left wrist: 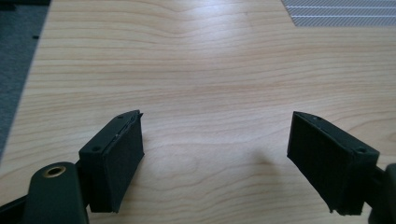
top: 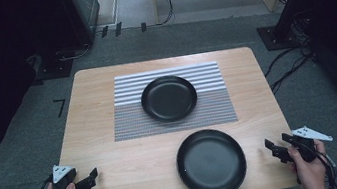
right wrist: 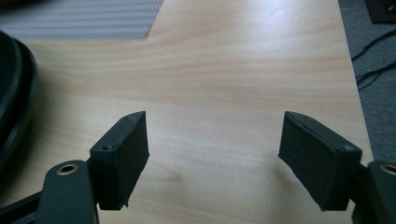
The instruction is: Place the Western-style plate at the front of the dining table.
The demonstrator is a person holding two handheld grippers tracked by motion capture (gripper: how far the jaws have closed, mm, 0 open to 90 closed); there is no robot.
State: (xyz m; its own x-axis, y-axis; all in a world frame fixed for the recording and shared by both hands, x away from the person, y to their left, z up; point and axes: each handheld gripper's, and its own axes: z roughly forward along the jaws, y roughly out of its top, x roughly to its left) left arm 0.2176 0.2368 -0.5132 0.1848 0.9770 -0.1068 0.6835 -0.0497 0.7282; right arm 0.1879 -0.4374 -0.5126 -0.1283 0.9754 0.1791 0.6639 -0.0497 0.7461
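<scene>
Wood grain shows between the jaws of our left gripper [top: 91, 178], parted and empty at the table's [top: 119, 182] near-left edge. Moving right, the near black plate [top: 211, 163] lies at the front edge, well apart from that gripper and much closer to our right gripper [top: 271, 148], whose jaws also stand apart, holding nothing. We judge the right hand the better placed; being round, the plate offers no long axis. Behind it a second black plate [top: 169, 98] rests on the striped mat [top: 130, 120]. Grey carpet [top: 25, 161] surrounds us.

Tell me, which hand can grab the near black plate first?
Probably the right tool. It sits open beside the near plate, whose rim shows in its view; the left tool is farther off.
</scene>
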